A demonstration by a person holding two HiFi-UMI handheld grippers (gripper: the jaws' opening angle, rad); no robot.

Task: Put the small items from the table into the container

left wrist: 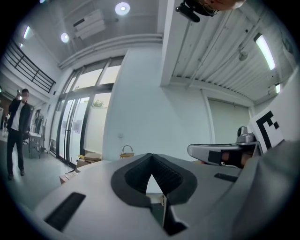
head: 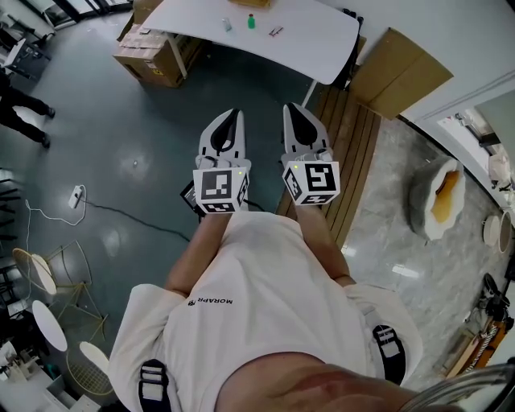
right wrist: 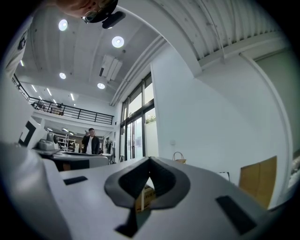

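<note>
Across the floor, at the top of the head view: white bench (head: 318,44), well apart from both grippers.
Small items: pale little bottle (head: 227,25), green piece (head: 251,22) and flat dark-and-white piece (head: 276,31), all lying on the bench, near one another, none touching.
Basket (left wrist: 125,152): tan, with a hoop handle, seen in the left gripper view over the gripper's grey body, against the white wall; too small to tell what it holds.
Left gripper (head: 235,114): pressed together at the tips, nothing between the jaws, held level, pointing toward the bench.
Right gripper (head: 288,109): pressed together at the tips too, nothing pinched, level, just beside the left one.
Under the bench: cardboard box (head: 149,56) on the grey floor (head: 121,121).
Right of the bench: folded cardboard sheet (head: 398,72), with wooden slats (head: 354,137) laid on the floor beside it.
Floor at the left: white power strip (head: 76,195) with a trailing cable.
Bystander (left wrist: 18,126): dark jacket, standing by the tall windows, well away from the grippers.
</note>
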